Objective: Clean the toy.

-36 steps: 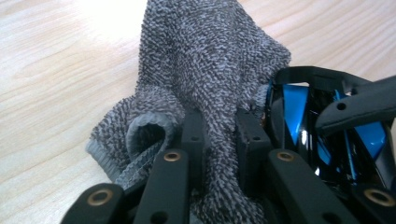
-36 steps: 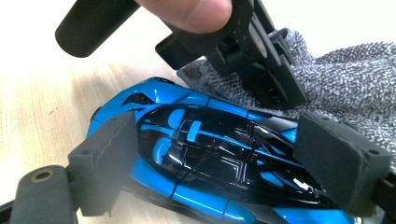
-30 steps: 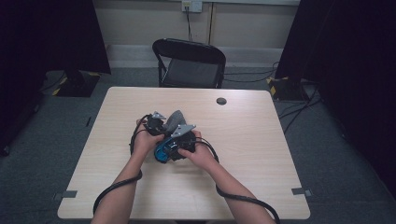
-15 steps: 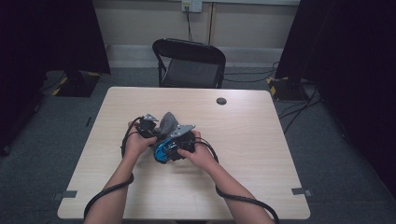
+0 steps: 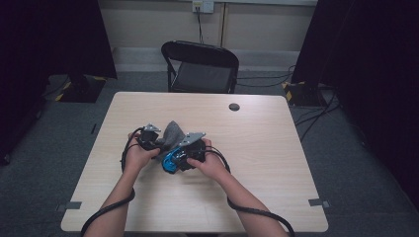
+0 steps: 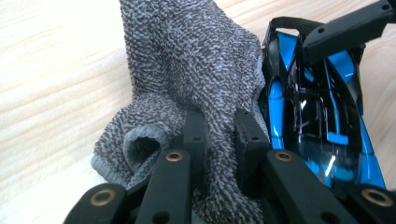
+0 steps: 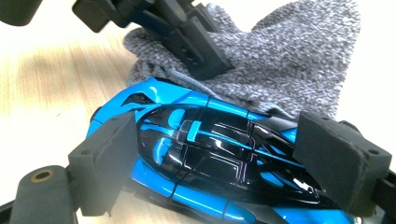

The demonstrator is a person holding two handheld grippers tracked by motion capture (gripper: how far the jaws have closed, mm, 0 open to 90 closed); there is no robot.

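A blue and black toy car [image 7: 205,154] lies lengthwise between the two pads of my right gripper [image 7: 224,161], which is shut on it nose to tail. Just behind it is a grey knitted sock [image 6: 196,70]. My left gripper [image 6: 222,140] is shut on a fold of that sock near its open cuff. From above, both grippers meet at the table's middle: the left gripper [image 5: 159,143] beside the sock [image 5: 171,132], the right gripper [image 5: 179,155] over the car [image 5: 169,164]. The car's nose sits close to the sock's opening; I cannot tell if it is inside.
The light wooden table [image 5: 276,153] carries a small black round disc [image 5: 234,106] near its far edge. A black folding chair [image 5: 202,66] stands behind the table. Cables trail from both grippers along the forearms to the near edge.
My left hand has shifted a little to the left with the sock in its jaws. The right hand and the car have stayed put.
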